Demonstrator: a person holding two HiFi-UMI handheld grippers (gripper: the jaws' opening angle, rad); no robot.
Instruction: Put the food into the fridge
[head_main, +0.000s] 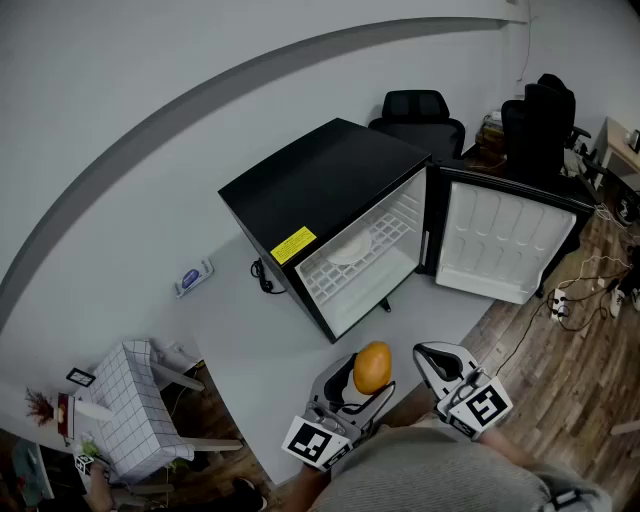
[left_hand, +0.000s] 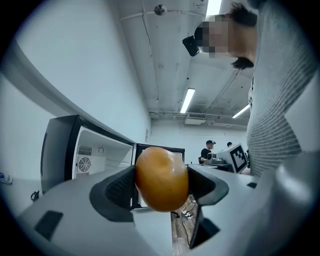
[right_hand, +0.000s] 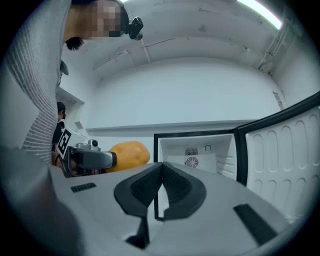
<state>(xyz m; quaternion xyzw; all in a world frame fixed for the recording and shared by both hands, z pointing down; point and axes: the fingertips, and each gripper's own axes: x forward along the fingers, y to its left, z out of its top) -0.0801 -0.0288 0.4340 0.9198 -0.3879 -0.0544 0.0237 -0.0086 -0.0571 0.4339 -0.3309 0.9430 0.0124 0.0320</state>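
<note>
The only label in sight is a yellow sticker (head_main: 293, 244) on the upper front edge of the black fridge (head_main: 320, 185); its print is too small to read. A small blue-and-white packet (head_main: 193, 276) lies on the white tabletop (head_main: 230, 330) to the left of the fridge, and its writing is also too small to read.

The fridge stands on the tabletop with its mouth toward the person. Its door (head_main: 505, 245) is swung fully open to the right, showing its white moulded inner side. Inside is a white wire shelf (head_main: 375, 250) with what looks like a white plate (head_main: 350, 246) lying on it. A round fan grille shows on the back wall in both gripper views.

The fruit (head_main: 372, 368), orange-yellow and oval, is in the left gripper (head_main: 368, 380). It is in the air over the near edge of the tabletop, in front of the open fridge and well apart from it. The left fingers (left_hand: 117, 187) stand wide apart, and their dark pads press on the fruit from both sides. In the left gripper view the fruit looks taller than wide, with its longer side running up and down across the squeeze. In the right gripper view it looks stretched toward the fridge, so I cannot tell its true long axis.

The right gripper (head_main: 432, 356) is just to the right of the left one and also points at the fridge. Its fingers (right_hand: 142, 187) are closed pad to pad, with nothing between them.
</note>
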